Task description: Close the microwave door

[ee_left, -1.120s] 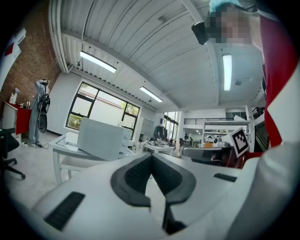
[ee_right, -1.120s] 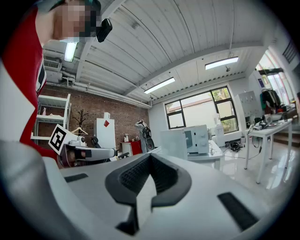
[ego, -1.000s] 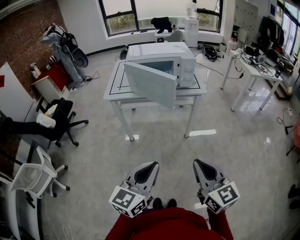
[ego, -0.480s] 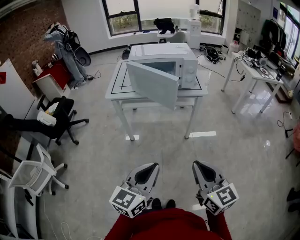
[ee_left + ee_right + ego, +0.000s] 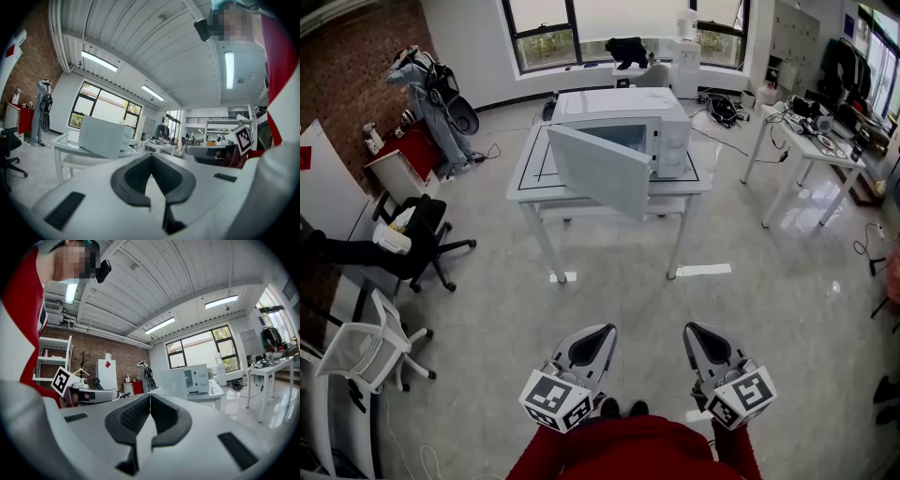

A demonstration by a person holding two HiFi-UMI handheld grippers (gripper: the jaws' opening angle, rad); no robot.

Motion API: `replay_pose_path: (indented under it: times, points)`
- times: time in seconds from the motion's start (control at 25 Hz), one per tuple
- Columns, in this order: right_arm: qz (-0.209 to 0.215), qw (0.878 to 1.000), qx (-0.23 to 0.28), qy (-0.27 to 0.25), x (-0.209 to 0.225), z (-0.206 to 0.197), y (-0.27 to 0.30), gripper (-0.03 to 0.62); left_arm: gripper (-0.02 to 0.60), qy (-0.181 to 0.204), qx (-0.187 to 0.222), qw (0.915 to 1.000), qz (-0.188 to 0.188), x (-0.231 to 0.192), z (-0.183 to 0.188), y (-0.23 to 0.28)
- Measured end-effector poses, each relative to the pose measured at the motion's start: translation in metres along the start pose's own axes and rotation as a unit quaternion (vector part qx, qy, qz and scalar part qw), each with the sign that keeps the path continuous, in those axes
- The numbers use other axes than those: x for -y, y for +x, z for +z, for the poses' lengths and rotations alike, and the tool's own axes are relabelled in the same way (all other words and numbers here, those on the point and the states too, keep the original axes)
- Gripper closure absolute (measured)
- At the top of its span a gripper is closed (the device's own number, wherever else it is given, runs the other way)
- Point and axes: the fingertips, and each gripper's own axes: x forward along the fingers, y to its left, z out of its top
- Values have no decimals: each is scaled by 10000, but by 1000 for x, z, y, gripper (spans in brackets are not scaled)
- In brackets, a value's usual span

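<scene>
Barely any change vs a sec ago: surface w/ microwave is well ahead, door open (swung wide). Left gripper & right gripper both clenched, empty, far off, so the approach isn't started.

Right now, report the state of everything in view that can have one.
microwave door: open, swung out towards the person.
microwave: upright on the white table, inside exposed.
left gripper: shut, empty, well short of the microwave.
right gripper: shut, empty, well short of the microwave.
</scene>
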Motion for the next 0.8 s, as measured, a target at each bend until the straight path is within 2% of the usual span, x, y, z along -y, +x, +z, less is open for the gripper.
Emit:
replay_pose_path:
  times: [0.2, 0.52, 0.8]
  points:
    - [1, 10000, -5, 22, 10, -2, -5, 581, 572, 90, -16, 10000, 31, 3, 1, 12]
    - [-126, 9999, 6, 81, 35, -4, -18, 580, 572, 251, -19, 9993, 279, 2, 5, 29]
    - [-222, 9995, 32, 200, 60, -1, -10, 580, 572, 325, -127, 9984, 445, -13, 10, 51]
